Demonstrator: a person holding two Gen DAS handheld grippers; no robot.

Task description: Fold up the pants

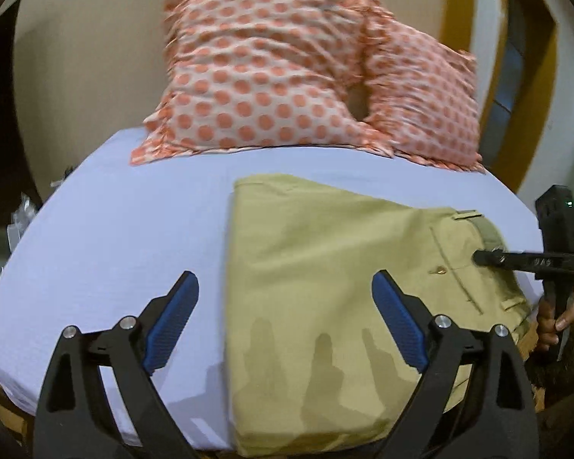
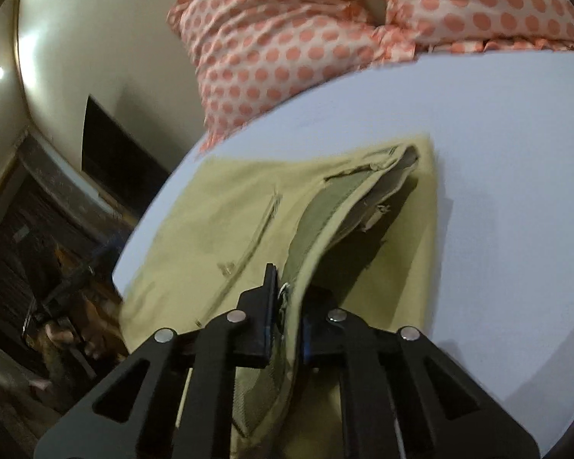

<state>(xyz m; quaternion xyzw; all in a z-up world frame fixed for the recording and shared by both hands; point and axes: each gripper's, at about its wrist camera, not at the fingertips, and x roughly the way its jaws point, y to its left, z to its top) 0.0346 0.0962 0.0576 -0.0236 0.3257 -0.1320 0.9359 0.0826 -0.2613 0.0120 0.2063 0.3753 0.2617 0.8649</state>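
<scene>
Left tool (image 1: 285, 325): blue-padded fingers (image 1: 174, 317) spread wide, nothing between them. It hangs above the near part of the pants (image 1: 325, 267), its left finger over the bare sheet just left of the pants' folded edge, its right finger over the khaki cloth. Finger shadows fall on the fabric directly under it.

Right tool (image 2: 285, 317): fingers drawn together on the waistband (image 2: 313, 237) of the pants (image 2: 218, 229), with the band pinched upright between the pads. The gripped band is raised off the layer beneath, so the inner lining and a small label show along the opening. In the left wrist view this tool (image 1: 486, 258) enters from the right of the pants, its tip on the waistband near the back pocket button (image 1: 438, 269); the person's hand (image 1: 558, 321) grips its handle at the right edge of the pants.

Pants: khaki, lying on the bed (image 1: 114, 229), already doubled into a broad block with a straight folded edge on the left and the waistband on the right. A welt pocket seam runs along the cloth just left of the waistband.

Bed sheet: pale lavender, smooth, exposed left of and beyond the pants.

Beyond the pants, at the head of the bed: two pillows (image 1: 256, 72) in white with orange dots, leaning against a cream wall (image 1: 88, 57), well apart from the pants
</scene>
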